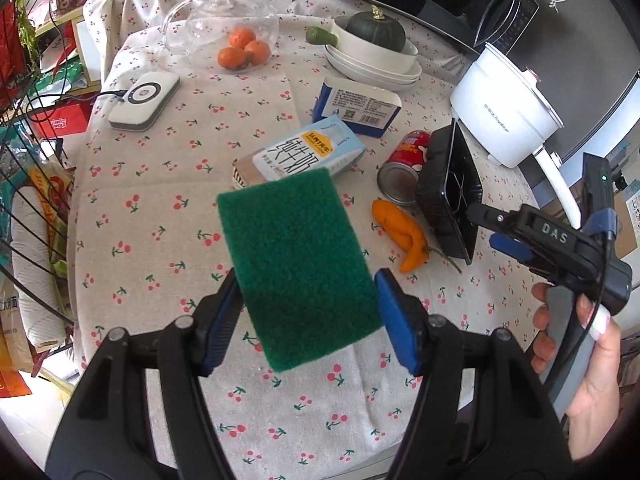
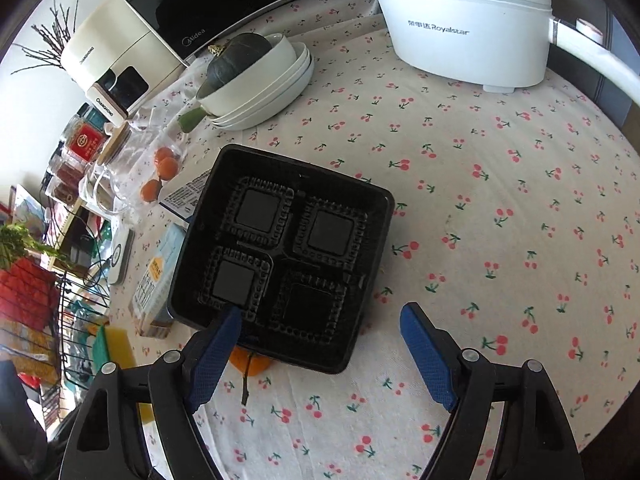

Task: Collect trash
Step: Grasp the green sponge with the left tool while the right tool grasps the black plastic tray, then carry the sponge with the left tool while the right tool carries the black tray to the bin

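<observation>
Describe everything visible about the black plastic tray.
The black plastic tray is square, thin and glossy, with a raised rim and four square compartments edged by a beaded pattern. It is empty. In the left wrist view it stands tipped up on edge beside the red can, above the orange pepper. The right gripper has one pad against its rim, the other clear of it, jaws apart.

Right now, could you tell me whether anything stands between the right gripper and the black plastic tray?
Nothing visible does. The open right gripper is already at the near rim of the black plastic tray, with no object between them. An orange pepper peeks out from under that rim, below the approach rather than in it.
</observation>
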`<state>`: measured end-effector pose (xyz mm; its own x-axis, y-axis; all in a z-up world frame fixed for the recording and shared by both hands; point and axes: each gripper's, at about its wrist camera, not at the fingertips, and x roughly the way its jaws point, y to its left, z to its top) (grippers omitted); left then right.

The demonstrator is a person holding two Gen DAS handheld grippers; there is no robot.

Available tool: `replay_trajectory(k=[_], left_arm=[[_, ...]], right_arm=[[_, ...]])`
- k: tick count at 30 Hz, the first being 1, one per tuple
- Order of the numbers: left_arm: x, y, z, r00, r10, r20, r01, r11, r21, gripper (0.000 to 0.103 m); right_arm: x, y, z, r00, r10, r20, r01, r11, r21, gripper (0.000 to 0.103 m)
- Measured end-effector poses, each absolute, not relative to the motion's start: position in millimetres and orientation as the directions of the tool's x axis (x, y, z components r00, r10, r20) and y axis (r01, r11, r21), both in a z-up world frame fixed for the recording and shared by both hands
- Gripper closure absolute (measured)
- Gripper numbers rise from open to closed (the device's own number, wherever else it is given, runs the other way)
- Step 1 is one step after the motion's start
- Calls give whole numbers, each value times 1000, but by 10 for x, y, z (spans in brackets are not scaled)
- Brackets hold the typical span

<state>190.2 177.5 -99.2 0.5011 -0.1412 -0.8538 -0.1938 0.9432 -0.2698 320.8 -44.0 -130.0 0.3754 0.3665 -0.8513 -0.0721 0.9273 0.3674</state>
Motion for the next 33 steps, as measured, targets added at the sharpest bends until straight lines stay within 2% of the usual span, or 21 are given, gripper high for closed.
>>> replay_trajectory(k=[4,5,8,25,33], left_arm=[[1874,1810,-980,501,-164,-850,-188,938,-292,36],[1860,1811,-970,502,-166,-849,-185,938,-293,36],[1850,1799,-936,511,-156,-845,-175,944,-280,36],[1783,1424,-869,516,-176,-838,-85,963,-255,36],[1704,1117,-844,505,-240,-829,-25,956,-292,36]], right_arm=[[3348,-361,-1416,370,369,-853,-41,924,381,31],[3371,-347,-1442,367,363,-857,-34,925,378,37],[3393,-352,-1477,366,381,-849,-26,916,400,41],[2749,-1184,-999,402,238,-884,-51,970,239,46],[2358,-1624,-806,435,202,-878,-38,978,207,46]])
